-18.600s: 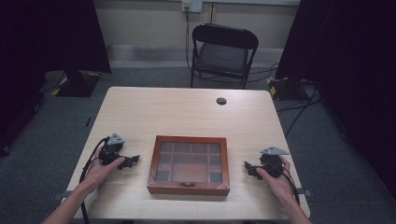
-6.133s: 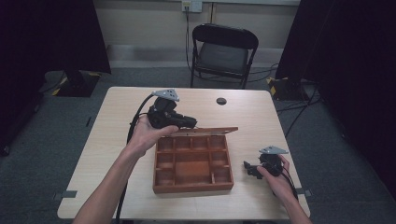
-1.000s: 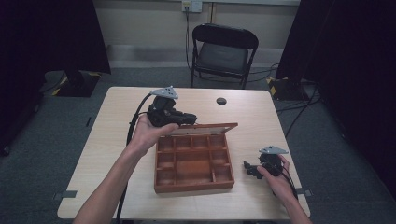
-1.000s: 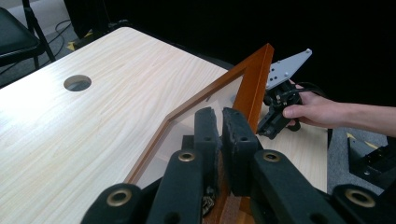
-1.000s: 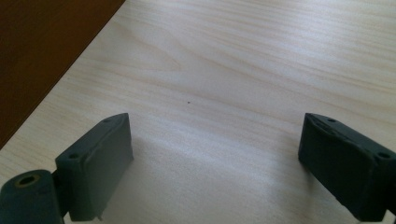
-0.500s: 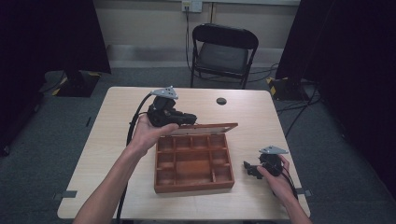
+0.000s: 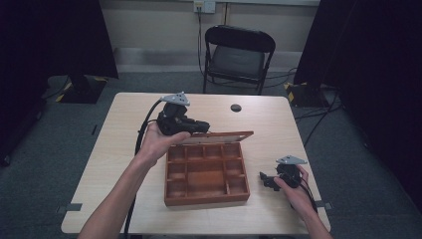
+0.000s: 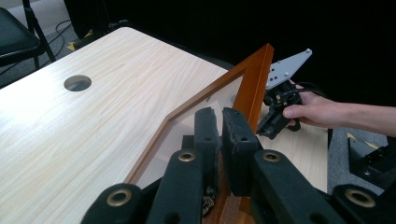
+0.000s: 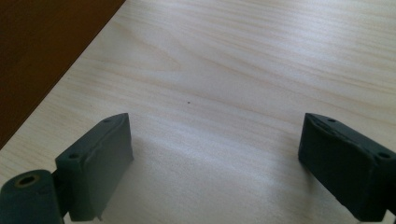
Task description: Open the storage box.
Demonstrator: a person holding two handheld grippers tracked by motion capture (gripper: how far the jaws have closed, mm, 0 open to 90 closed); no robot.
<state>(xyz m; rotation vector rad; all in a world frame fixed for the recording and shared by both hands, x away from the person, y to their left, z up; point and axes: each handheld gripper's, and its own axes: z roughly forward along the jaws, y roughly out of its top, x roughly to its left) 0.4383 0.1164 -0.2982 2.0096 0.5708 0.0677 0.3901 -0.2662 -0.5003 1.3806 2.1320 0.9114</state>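
Two grippers over a pale wooden table (image 7: 114,164) in the high view: left gripper (image 7: 199,127) raised at the far edge of the wooden box (image 7: 206,174), clamped on the frame of its lid (image 7: 219,137), lid swung up behind the open compartments; right gripper (image 7: 266,180) low on the table, just right of the box, held in the right hand (image 7: 294,191). Beyond the table, a black folding chair (image 7: 238,55). In the left gripper view, pads (image 8: 236,140) pinched narrow on the lid's brown frame (image 8: 254,79), glass pane to their left, a round hole (image 8: 77,82) in the tabletop farther left, the other gripper (image 8: 280,105) far right. In the right gripper view, pads (image 9: 100,158) spread wide over bare tabletop, holding nothing, the box wall (image 9: 42,51) at upper left.
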